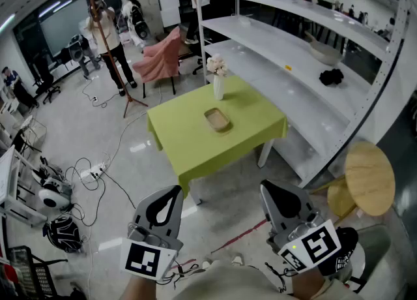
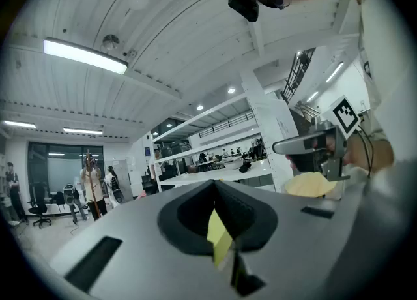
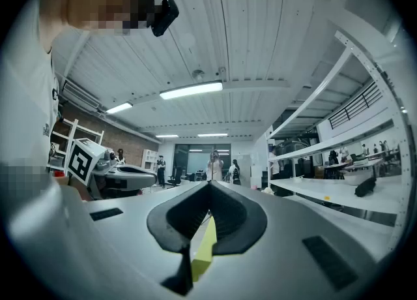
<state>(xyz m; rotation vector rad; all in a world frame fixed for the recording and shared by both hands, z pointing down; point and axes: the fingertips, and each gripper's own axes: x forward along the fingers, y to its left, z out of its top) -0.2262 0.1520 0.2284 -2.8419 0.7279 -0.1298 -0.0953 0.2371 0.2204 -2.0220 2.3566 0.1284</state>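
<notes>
Both grippers are held low in front of me, well short of the table and touching nothing. In the head view my left gripper (image 1: 173,193) points up toward a table with a green cloth (image 1: 189,142), jaws closed together and empty. My right gripper (image 1: 266,188) is beside it, also shut and empty. On the cloth stand a white vase of pale flowers (image 1: 217,78) and a small tan tray (image 1: 217,120). In the left gripper view the jaws (image 2: 214,186) meet at the tips, with a sliver of green cloth (image 2: 219,239) behind. The right gripper view shows the same (image 3: 208,185).
White metal shelving (image 1: 306,64) runs along the right, holding a bowl (image 1: 324,53) and a dark object (image 1: 331,77). A round wooden stool (image 1: 369,179) stands at the right. Cables (image 1: 98,175) and gear lie on the floor at the left. People (image 1: 107,38) stand at the back by a pink-draped chair (image 1: 163,57).
</notes>
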